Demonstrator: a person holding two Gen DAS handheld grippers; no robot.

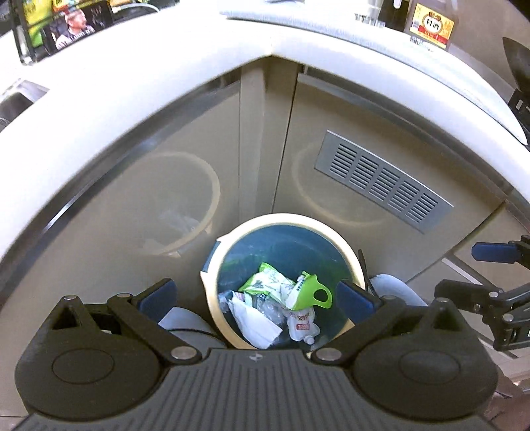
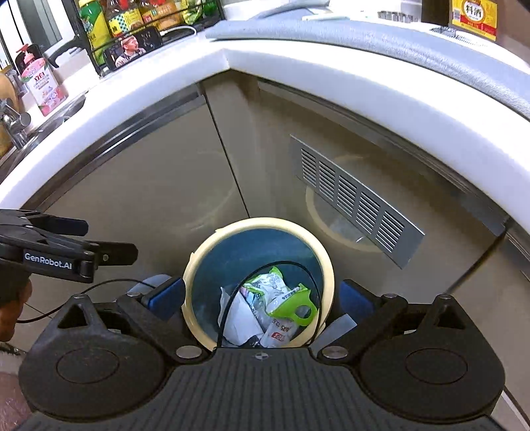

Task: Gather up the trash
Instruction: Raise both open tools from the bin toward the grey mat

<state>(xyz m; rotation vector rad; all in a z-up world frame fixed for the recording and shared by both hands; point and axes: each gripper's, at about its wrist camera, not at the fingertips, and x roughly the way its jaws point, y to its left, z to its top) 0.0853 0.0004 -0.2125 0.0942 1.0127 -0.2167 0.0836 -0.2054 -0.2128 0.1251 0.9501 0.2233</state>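
A round trash bin with a cream rim (image 1: 288, 217) and a blue liner stands on the floor in the cabinet corner, its rim (image 2: 261, 221) also in the right wrist view. Inside lie a green-and-white wrapper (image 1: 265, 281), a bright green looped piece (image 1: 314, 295), white paper (image 1: 251, 318) and a small pouch. My left gripper (image 1: 258, 298) hangs above the bin, open and empty. My right gripper (image 2: 260, 295) is also above it, open and empty, and shows from the side (image 1: 470, 270) in the left wrist view. A black cable (image 2: 265, 265) loops across the right wrist view.
A white L-shaped countertop edge (image 2: 228, 56) overhangs the bin, with beige cabinet doors and a metal vent grille (image 1: 381, 180) behind it. The left side has a sink tap (image 2: 13, 122), a soap bottle (image 2: 38, 83) and a bottle rack. A cooking wine bottle (image 1: 430, 25) is on the right.
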